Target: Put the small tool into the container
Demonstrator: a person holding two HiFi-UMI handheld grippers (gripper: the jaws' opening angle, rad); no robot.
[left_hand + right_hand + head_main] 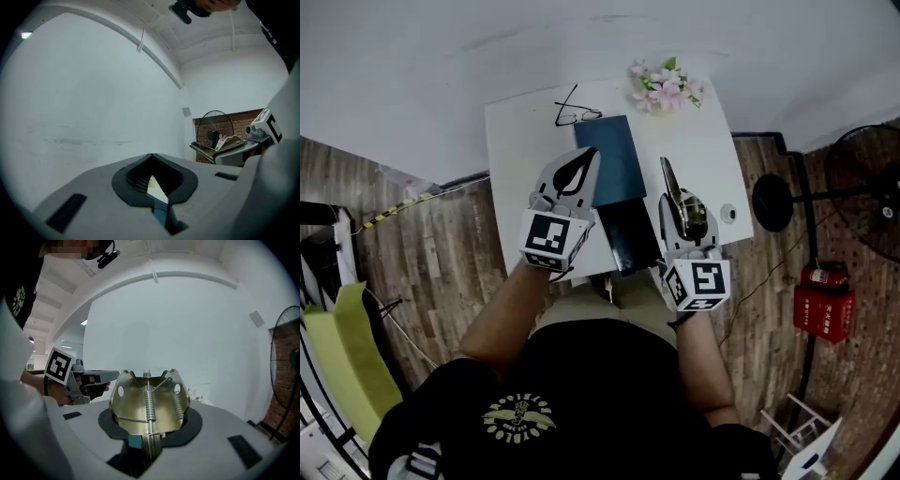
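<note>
The right tool point(149, 439) is gripping a brass-coloured sprung metal clip point(150, 401), its jaws part-closed on the clip's stem, holding it over the white table point(516, 169) just right of the dark blue rectangular case point(617, 164), which is lying open. The left tool point(151, 157) is sitting closed and empty by the case's left edge. Black-framed glasses point(577, 114) and pink flowers point(666, 89) are lying beyond.

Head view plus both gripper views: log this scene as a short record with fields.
right gripper: shut on brass spring tool
left gripper: jaws together, nothing between them
container: dark teal and black box on the white table, between the grippers
tool status: not yet in container
other items: glasses, pink flowers at table's far edge
</note>
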